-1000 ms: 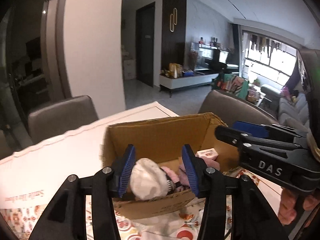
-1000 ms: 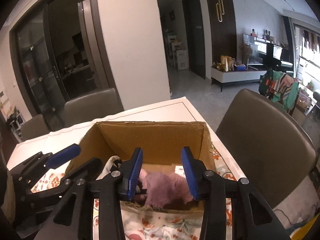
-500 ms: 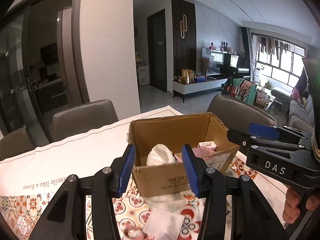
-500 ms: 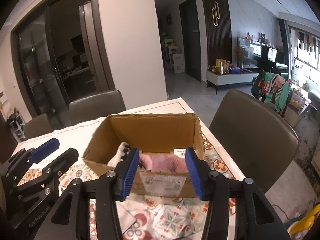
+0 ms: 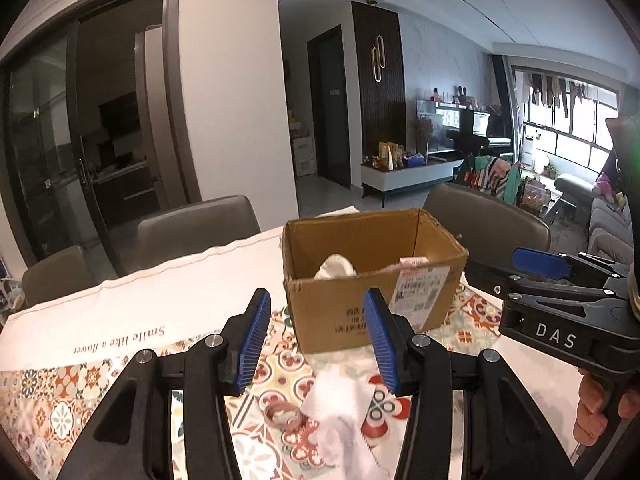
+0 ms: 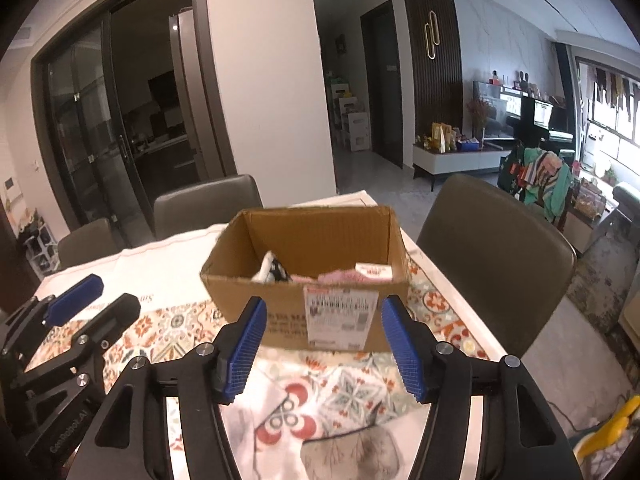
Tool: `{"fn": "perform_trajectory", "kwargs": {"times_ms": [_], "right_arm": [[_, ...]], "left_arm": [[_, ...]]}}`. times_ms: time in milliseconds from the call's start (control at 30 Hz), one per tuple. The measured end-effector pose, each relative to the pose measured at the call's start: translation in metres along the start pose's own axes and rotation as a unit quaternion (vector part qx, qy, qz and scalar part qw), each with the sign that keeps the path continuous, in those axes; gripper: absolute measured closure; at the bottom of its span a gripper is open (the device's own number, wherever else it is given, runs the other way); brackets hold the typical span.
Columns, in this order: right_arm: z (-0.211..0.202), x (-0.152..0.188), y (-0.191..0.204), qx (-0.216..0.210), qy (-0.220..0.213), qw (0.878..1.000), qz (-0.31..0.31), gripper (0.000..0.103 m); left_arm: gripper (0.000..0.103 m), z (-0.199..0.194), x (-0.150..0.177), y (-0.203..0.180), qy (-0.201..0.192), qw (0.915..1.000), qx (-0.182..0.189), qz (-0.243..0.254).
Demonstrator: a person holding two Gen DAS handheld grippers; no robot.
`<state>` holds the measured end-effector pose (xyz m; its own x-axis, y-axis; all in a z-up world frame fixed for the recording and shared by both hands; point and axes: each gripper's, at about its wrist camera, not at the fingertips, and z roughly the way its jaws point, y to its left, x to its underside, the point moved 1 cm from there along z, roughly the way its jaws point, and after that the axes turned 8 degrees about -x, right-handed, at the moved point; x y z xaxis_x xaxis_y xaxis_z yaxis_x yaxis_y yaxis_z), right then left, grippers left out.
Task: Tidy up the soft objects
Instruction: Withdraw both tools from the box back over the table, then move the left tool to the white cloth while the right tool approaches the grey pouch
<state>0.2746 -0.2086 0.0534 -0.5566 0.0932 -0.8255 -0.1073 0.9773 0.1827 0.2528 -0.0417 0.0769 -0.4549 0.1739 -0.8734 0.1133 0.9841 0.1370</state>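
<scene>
An open cardboard box [image 5: 352, 320] [image 6: 280, 320] stands on the patterned tablecloth. Inside it lie a white soft item [image 5: 335, 266] [image 6: 269, 268], a pink soft item [image 6: 340, 277] and a small pink-and-white pack [image 5: 414, 263] [image 6: 374, 269]. A white cloth [image 5: 340, 404] [image 6: 272, 420] lies on the table in front of the box, with a pink hair tie [image 5: 282, 416] beside it. My left gripper [image 5: 318, 344] is open and empty, above the cloth. My right gripper [image 6: 324, 350] is open and empty, short of the box front.
Grey chairs stand around the table: behind it [image 5: 196, 228] and at its right side [image 6: 492, 240]. The table's right edge [image 6: 472, 332] is near the box. A white cloth runner with lettering [image 5: 120, 340] covers the far left part.
Both grippers have pulled back from inside the box toward me and stayed open. The soft items stay in the box. The white cloth and hair tie have come into view.
</scene>
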Motion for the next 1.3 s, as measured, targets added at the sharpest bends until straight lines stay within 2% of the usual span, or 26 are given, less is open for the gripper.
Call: {"fn": "perform_trajectory", "kwargs": {"times_ms": [300, 500, 900, 1133, 1300], "right_arm": [[-0.012, 0.032, 0.006, 0.006, 0.014, 1.000, -0.005, 0.042], [-0.015, 0.058, 0.009, 0.007, 0.034, 0.999, -0.011, 0.042], [0.003, 0.119, 0.014, 0.005, 0.113, 0.994, -0.002, 0.042], [0.013, 0.144, 0.017, 0.017, 0.139, 0.990, 0.002, 0.042], [0.025, 0.163, 0.015, 0.018, 0.169, 0.985, 0.008, 0.042]], "left_arm": [[0.055, -0.013, 0.035, 0.001, 0.022, 0.9997, 0.002, -0.012], [0.055, -0.018, 0.065, 0.000, 0.041, 0.9989, 0.017, -0.015], [0.055, -0.012, 0.116, 0.001, 0.072, 0.9969, 0.031, -0.001], [0.055, -0.001, 0.134, 0.000, 0.084, 0.9954, 0.046, 0.006], [0.055, 0.014, 0.147, -0.003, 0.108, 0.9924, 0.059, 0.005]]}}
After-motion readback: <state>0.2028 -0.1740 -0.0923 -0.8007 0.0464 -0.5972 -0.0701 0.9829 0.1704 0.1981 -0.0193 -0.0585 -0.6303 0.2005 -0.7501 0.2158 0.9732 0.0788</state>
